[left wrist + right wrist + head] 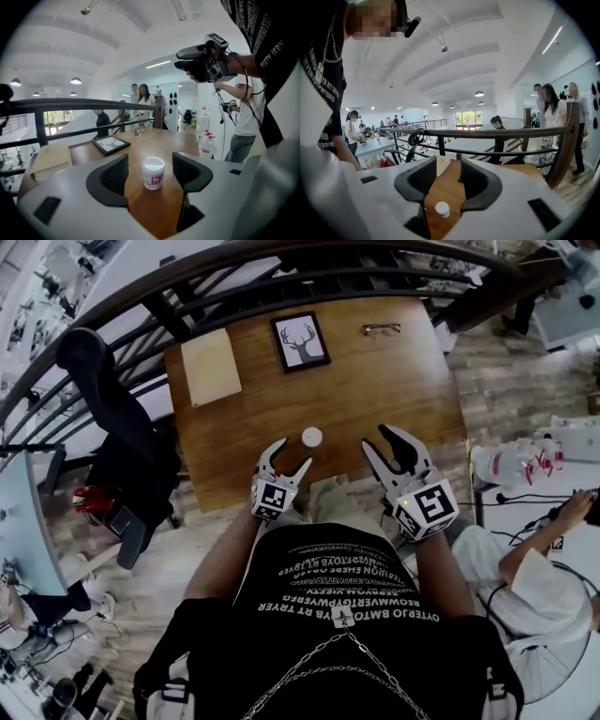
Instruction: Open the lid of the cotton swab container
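Note:
The cotton swab container (pixel 311 437) is a small white tub with its white lid on, standing upright near the front edge of the wooden table (pixel 375 381). My left gripper (pixel 292 454) is open just left of it and nearer to me. In the left gripper view the container (pixel 153 172) shows between the open fingers (pixel 115 176), a little ahead, with a gap on both sides. My right gripper (pixel 380 439) is open to the right of the tub, holding nothing. The right gripper view has the container (pixel 442 209) low between the jaws, well below and apart from them.
Farther back on the table are a framed deer picture (pixel 300 341), a pair of glasses (pixel 382 329) and a beige pad (pixel 211 365). A dark railing (pixel 281 277) runs behind the table. A black chair (pixel 103 409) stands at the left. A seated person (pixel 534 559) is at the right.

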A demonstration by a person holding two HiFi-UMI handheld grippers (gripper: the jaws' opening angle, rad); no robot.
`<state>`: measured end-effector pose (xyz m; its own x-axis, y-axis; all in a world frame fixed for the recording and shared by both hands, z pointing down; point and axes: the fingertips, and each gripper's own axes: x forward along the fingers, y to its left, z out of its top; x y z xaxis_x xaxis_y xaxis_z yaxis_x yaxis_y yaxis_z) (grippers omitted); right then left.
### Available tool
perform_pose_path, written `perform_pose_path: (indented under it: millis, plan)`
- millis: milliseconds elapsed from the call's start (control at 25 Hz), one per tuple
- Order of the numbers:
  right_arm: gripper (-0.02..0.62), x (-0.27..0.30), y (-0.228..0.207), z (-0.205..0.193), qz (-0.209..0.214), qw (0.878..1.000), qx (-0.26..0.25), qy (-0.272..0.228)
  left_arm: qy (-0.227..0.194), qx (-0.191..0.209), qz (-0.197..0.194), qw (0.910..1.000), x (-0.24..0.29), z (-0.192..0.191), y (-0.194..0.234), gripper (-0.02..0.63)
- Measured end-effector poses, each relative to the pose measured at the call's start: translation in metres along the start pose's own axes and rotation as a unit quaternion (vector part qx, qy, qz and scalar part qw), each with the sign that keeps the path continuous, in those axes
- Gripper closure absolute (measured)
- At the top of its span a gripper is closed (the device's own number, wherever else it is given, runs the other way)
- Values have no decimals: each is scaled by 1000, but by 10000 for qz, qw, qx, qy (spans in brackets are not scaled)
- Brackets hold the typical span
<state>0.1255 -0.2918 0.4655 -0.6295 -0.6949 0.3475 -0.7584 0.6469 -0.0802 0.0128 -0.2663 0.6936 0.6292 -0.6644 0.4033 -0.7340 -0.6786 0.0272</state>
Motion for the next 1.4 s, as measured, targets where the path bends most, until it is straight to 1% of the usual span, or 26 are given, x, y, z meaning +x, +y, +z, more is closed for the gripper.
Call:
perform_pose_path:
  millis: [120,240,440,600,720,880,1000,1120,1280,1320,1360,1400]
  plan:
    - [426,1,-2,-1,15,10000,3,33,264,36,-107,9996,14,-19,-4,307]
    - [426,0,-2,-5,-8,9999,20,113,428,157,-172,9988,25,-30,-11,307]
    - [426,-5,-9,-11,-38,9998,37,169,650,344,-210,9971,51,-51,-12,301]
    - [426,-12,-17,-15,-89,9996,50,246,780,338,-128,9963,66,-67,-9,295]
    - [426,-15,-23,-18,-141,9994,57,301,837,307,-111,9960,73,-71,-6,293]
    - [426,-18,-31,-19,-201,9992,73,326,911,245,-185,9954,83,-71,-7,293]
    - [426,-20,-37,-19,-234,9991,91,333,990,207,-145,9948,88,-71,-5,293]
    - [426,-23,-41,-22,-245,9990,133,345,1063,253,-124,9939,89,-72,-8,293]
    - [426,-19,-41,-24,-183,9990,181,369,1280,382,-40,9910,92,-76,-9,295]
    - [426,-17,-39,-24,-155,9990,174,371,1318,410,5,9904,93,-77,-7,301]
    - [426,-15,-37,-23,-125,9991,161,369,1342,428,42,9900,94,-78,-6,324]
    - [426,-13,-35,-22,-94,9992,143,364,1351,436,65,9899,95,-78,-5,325]
